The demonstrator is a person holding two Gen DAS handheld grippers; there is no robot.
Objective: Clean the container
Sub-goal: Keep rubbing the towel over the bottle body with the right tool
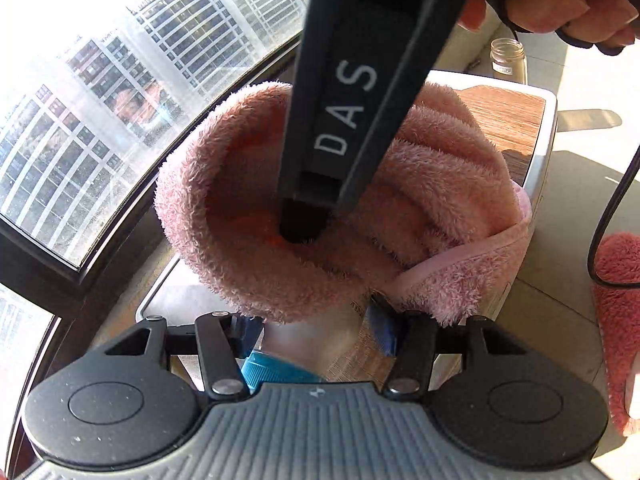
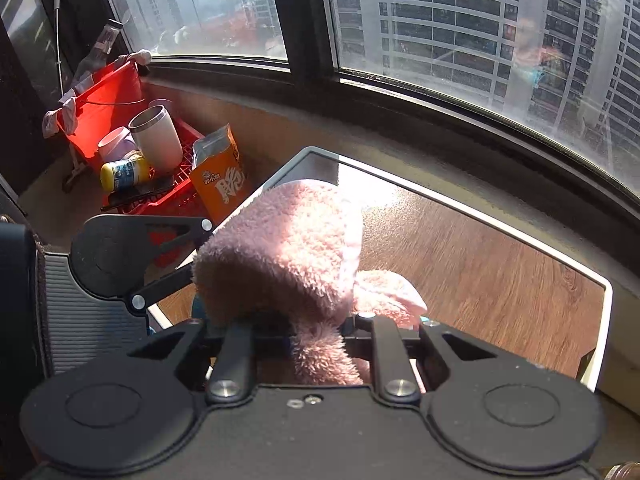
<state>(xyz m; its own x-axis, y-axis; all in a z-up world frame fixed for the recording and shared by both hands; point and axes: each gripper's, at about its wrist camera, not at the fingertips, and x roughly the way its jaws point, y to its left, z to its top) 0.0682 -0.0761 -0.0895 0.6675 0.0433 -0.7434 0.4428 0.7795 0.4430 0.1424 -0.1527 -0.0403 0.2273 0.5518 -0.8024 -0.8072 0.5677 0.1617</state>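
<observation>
The container (image 1: 304,344) is a clear plastic bottle with a blue cap (image 1: 276,372), held above the desk (image 2: 480,272) by the left gripper (image 1: 316,328), whose blue-padded fingers clamp its body on both sides. A pink fluffy towel (image 1: 248,216) is draped over the container's far end, hiding the opening. The right gripper (image 1: 302,224) pokes straight down into the towel's hollow, pushing the cloth inside the container; from its own camera the towel covers the fingertips, so I cannot tell whether they are open or closed.

The container looks light, thin-walled and smooth, so it will likely flex or slip if squeezed carelessly; mid-body, where the left gripper has it, seems the safest hold. The towel is soft and bulky, and probably grips best where it bunches.
</observation>
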